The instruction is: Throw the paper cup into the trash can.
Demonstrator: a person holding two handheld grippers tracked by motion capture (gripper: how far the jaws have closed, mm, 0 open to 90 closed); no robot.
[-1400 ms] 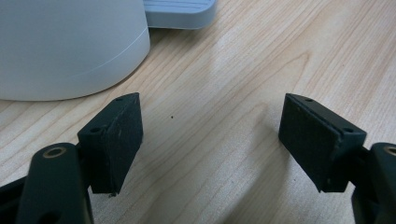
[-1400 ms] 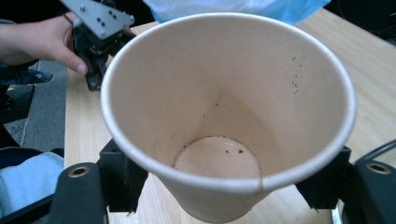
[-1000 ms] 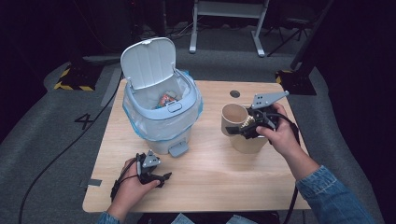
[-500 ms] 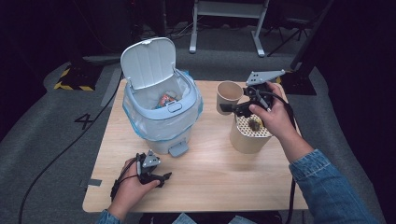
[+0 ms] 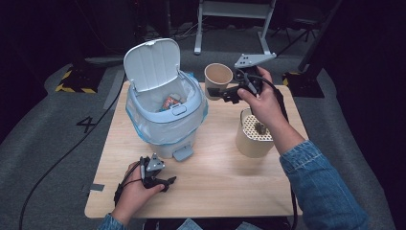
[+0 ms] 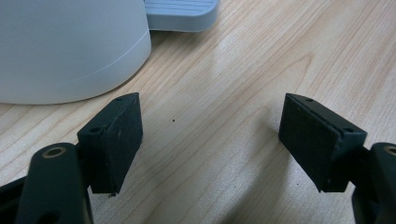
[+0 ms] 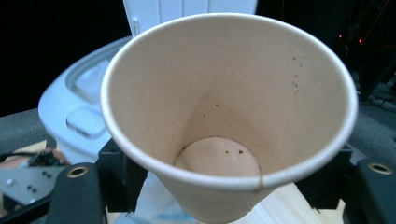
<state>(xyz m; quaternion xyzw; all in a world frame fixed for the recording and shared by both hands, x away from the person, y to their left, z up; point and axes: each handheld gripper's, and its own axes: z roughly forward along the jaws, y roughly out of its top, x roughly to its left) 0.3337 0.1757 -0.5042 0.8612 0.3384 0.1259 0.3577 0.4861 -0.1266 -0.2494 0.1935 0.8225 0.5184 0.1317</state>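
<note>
Tan paper cup [image 5: 218, 80] with dark specks inside, upright, lifted off the desk at two o'clock of the open white bin [image 5: 165, 112], clamped by the right tongs [image 5: 216, 92]

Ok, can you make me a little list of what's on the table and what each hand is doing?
table: wooden top
bin: pale blue, lid up, bag inside, wrapper in it
pedal: at bin's front
cup: paper cup, held up between bin and holder, a few dark specks inside
holder: tan cylinder with holed top, on table at right
right gripper: shut on the cup
left gripper: open, resting on table in front of bin, holding nothing
</note>
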